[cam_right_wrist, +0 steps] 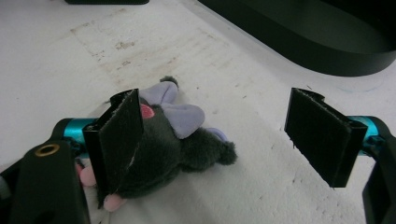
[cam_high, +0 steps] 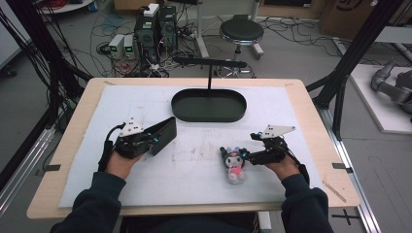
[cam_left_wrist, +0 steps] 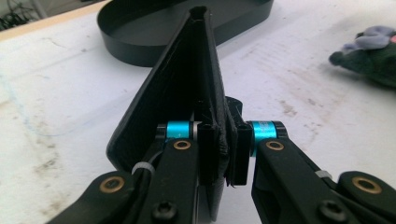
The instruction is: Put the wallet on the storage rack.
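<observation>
Left tool (cam_left_wrist: pixel 223 144) clamps a black case (cam_left_wrist: pixel 187 93); right tool (cam_right_wrist: pixel 233 140) gapes beside plush toy (cam_right_wrist: pixel 173 135).

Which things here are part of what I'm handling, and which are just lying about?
In the job:
- black folding case, clamped in left gripper
- dark plush toy with purple ears, between open right gripper

Lying about:
- black oval tray
- round black stool

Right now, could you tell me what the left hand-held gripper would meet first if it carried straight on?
Probably the black oval tray: the left hand-held gripper, shut on the black wallet, points at its near wall.
</observation>
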`<action>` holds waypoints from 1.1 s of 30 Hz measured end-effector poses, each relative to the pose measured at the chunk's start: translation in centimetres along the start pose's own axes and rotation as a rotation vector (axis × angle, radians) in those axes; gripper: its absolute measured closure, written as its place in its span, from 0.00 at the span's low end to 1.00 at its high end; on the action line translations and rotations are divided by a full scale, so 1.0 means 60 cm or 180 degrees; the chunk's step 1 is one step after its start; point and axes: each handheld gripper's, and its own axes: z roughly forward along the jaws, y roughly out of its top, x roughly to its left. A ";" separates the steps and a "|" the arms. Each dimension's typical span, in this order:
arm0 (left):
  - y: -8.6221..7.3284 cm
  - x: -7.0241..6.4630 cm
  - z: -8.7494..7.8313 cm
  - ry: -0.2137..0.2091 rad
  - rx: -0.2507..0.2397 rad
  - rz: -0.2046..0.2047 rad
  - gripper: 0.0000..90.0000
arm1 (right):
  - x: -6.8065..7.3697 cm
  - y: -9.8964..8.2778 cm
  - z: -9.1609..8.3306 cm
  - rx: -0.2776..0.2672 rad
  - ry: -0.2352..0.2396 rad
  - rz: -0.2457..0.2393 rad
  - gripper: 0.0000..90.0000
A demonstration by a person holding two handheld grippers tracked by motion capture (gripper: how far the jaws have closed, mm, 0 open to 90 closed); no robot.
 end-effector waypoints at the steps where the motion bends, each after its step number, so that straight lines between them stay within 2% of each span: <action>1: 0.001 0.000 0.000 -0.0026 0.0000 -0.0048 0.94 | 0.000 0.000 0.000 0.0001 -0.0001 -0.0001 0.22; 4: 0.001 0.000 0.000 -0.0043 -0.0004 -0.0151 0.94 | 0.000 0.000 0.000 0.0010 0.0009 0.0003 0.22; 7: 0.001 -0.001 0.001 -0.0103 -0.0004 -0.0166 0.94 | 0.000 0.000 0.000 -0.0003 0.0001 0.0003 0.22; 9: 0.000 -0.002 0.002 -0.0121 -0.0004 -0.0125 0.94 | 0.001 0.000 0.000 0.0000 0.0004 0.0005 0.22; 12: 0.001 -0.004 0.002 -0.0159 -0.0068 -0.0076 0.80 | 0.000 0.000 0.000 0.0001 0.0001 0.0009 0.22; 17: 0.001 -0.008 0.002 -0.0174 -0.0118 0.0002 0.75 | 0.001 0.000 0.000 0.0003 0.0004 0.0005 0.22; 21: 0.003 -0.011 -0.002 -0.0179 -0.0304 0.0116 0.64 | 0.000 0.000 0.000 0.0002 0.0004 0.0007 0.22; 23: 0.003 -0.012 -0.004 -0.0132 -0.0422 0.0193 0.54 | 0.000 0.000 0.000 0.0001 0.0007 0.0007 0.22; 25: 0.004 -0.013 -0.007 -0.0047 -0.0523 0.0323 0.49 | 0.001 0.000 0.000 0.0005 0.0005 0.0009 0.22; 28: 0.006 -0.014 -0.012 0.0241 -0.0644 0.0456 0.37 | 0.001 0.000 0.000 0.0005 0.0009 0.0011 0.22; 30: 0.006 -0.010 -0.013 0.0368 -0.0659 0.0442 0.30 | 0.000 0.000 0.000 0.0009 0.0007 0.0002 0.22; 33: 0.003 -0.002 -0.006 0.0397 -0.0516 0.0339 0.27 | 0.000 0.000 0.001 0.0012 0.0004 0.0001 0.22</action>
